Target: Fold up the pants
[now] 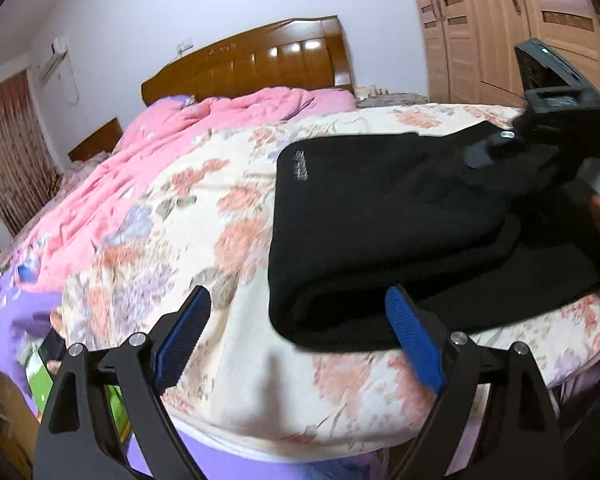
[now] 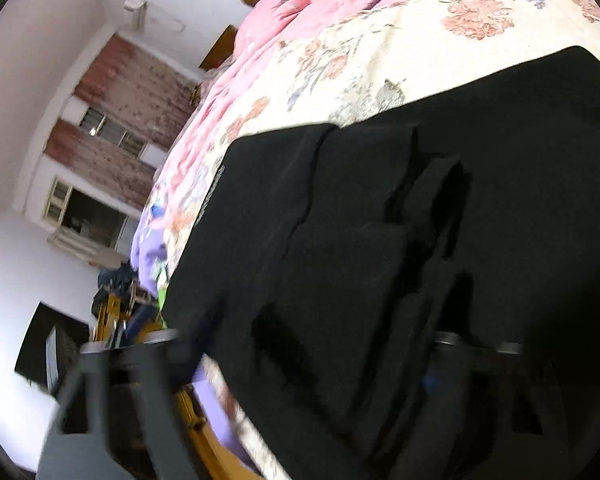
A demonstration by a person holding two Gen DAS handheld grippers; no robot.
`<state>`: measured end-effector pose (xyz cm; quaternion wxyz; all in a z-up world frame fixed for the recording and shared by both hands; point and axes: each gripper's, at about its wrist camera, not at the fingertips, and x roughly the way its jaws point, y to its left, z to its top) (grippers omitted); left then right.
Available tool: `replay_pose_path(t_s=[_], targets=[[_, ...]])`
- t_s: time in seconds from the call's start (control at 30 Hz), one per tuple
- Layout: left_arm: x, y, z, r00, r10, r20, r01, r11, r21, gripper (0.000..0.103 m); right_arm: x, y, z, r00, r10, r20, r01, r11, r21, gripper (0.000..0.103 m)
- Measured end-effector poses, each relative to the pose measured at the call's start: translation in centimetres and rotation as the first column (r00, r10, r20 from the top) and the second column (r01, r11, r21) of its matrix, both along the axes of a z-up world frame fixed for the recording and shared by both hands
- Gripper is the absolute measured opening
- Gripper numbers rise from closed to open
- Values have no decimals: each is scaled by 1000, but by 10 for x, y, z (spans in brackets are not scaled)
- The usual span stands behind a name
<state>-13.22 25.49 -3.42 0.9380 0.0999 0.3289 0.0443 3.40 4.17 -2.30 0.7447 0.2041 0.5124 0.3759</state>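
Blue-padded left gripper [image 1: 298,316] is held wide apart, empty; thick, soft folded black fleece pants [image 1: 380,232] are best grabbed at the layered edge. Right gripper [image 1: 540,148]: can't tell, too blurred.

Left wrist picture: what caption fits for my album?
Open left gripper beside folded black pants on a flowery bedspread.

Black pants [image 1: 388,220] are seen, plain apart from a small pale grey print near one corner, laid on a cream bedsheet [image 1: 220,216] patterned with salmon-pink and lilac flowers. Beyond the pants, a pink quilt [image 1: 148,160] is spotted, with a purple cover [image 1: 16,312] at its near end. Behind the quilt, a glossy brown wooden headboard [image 1: 252,68] is shown. Blue ridged pads [image 1: 414,340] are carried on the black left gripper [image 1: 296,300].
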Motion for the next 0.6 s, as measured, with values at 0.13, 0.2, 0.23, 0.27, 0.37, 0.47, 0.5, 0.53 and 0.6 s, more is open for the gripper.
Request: replay_pose_path(t_s=[0.13,0.2,0.23,0.27,0.37,0.47,0.5,0.53,0.6], targets=[[13,4,-10,999,25,-31,-26,1000,-14,89,-14,-7,15,995,-43,89,44,999,-1,21],[16,2,-13,998,40,-38,-41,999,-19,89,-21,-9,32,985,-46,164,50,999,-20,21],[20,5,-15,998,49,-37,-50,998,-23,89,-25,-11,41,979,-46,197,52,998,-22,20],[25,8,-17,998,54,-37,-56,998,-35,89,-29,-15,51,972,-49,229,55,998,-19,20],[32,7,-20,996,69,-56,-70,997,-16,96,-37,-32,76,947,-76,313,83,996,-11,20],[33,7,-15,996,81,-43,-81,997,5,97,-47,-60,86,925,-111,364,129,991,-26,20],[33,7,-13,995,88,-37,-88,996,-1,97,-50,-70,81,925,-121,359,142,989,-33,20],[33,8,-10,995,91,-34,-92,996,-19,97,-52,-80,73,932,-126,341,149,988,-40,20],[34,7,-7,995,99,-29,-100,994,-44,97,-54,-96,44,953,-149,263,170,984,-56,20]])
